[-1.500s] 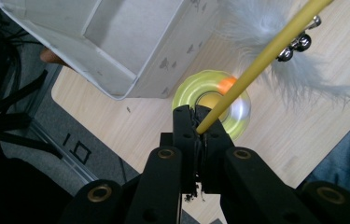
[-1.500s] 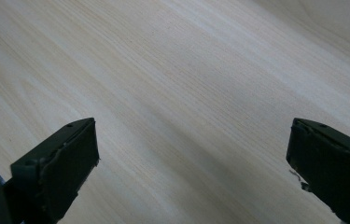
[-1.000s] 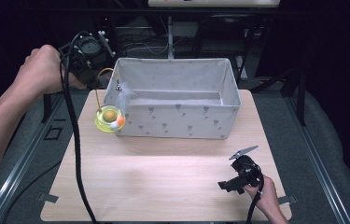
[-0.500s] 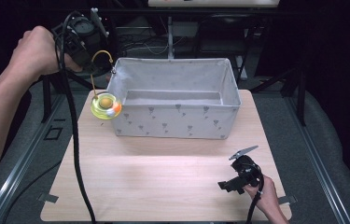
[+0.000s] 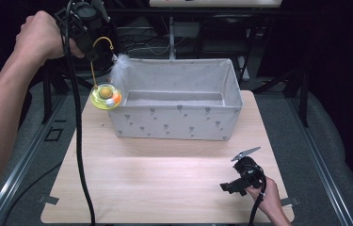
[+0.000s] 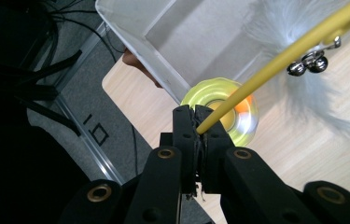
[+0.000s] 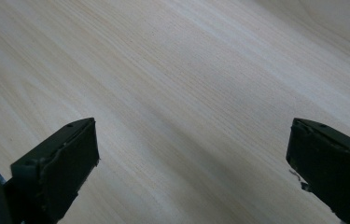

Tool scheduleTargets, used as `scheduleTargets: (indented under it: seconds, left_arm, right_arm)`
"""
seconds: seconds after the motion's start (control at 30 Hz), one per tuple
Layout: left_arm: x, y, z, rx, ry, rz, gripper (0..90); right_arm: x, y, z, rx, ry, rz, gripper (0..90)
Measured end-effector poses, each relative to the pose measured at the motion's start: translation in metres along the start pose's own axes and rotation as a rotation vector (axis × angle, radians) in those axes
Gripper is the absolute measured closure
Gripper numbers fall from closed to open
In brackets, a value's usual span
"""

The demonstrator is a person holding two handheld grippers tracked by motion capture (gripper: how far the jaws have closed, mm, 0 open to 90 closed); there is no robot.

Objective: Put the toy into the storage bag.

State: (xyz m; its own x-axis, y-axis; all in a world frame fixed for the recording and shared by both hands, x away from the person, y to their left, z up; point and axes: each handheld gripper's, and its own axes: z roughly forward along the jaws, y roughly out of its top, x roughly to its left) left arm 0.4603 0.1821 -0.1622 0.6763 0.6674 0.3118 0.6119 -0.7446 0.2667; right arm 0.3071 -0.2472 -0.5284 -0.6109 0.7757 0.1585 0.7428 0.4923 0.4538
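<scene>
Left tongs [image 6: 195, 122] clamp the yellow wand [image 6: 275, 63]; the toy disc [image 5: 105, 96] now hangs higher than before, beside the fabric bin [image 5: 174, 125], nearing its rim. Right tongs [image 7: 189, 168] gape wide over the worktop [image 5: 164, 183].

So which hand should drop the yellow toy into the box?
Probably the left. Its hand-held gripper is already shut on the toy's yellow wire, with the yellow disc hanging beside the fabric box. The right hand-held gripper is open, down over the table, holding nothing.
</scene>
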Motion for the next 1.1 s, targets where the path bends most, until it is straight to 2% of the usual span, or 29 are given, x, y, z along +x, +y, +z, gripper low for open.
scheduleTargets:
  seconds: [0.3, 0.33, 0.53, 0.73, 0.83, 0.93, 1.1]
  left_arm:
    - [0.006, 0.02, 0.006, 0.001, 0.018, -0.023, 87.9]
    - [0.008, 0.024, 0.009, -0.005, 0.007, -0.031, 87.9]
    - [0.014, 0.035, 0.02, 0.014, 0.002, -0.052, 87.9]
    - [0.017, 0.045, 0.03, 0.017, 0.013, -0.06, 87.9]
    - [0.018, 0.048, 0.034, 0.021, 0.001, -0.065, 88.0]
    - [0.021, 0.051, 0.043, 0.014, -0.025, -0.09, 87.9]
    - [0.021, 0.056, 0.055, 0.013, -0.046, -0.097, 87.9]
  right_arm:
    - [0.0, 0.0, 0.0, 0.011, 0.007, 0.0, 2.0]
    - [0.0, 0.0, 0.0, 0.01, 0.008, 0.0, 2.1]
    - [0.001, 0.0, 0.001, 0.003, 0.007, 0.001, 2.1]
    - [0.001, 0.0, 0.001, 0.009, 0.011, 0.001, 2.1]
    - [0.001, 0.0, 0.001, 0.014, 0.011, -0.002, 2.1]
    - [0.001, 0.0, 0.001, 0.014, 0.013, -0.003, 2.1]
    - [0.002, 0.0, 0.001, 0.012, 0.018, -0.003, 2.1]
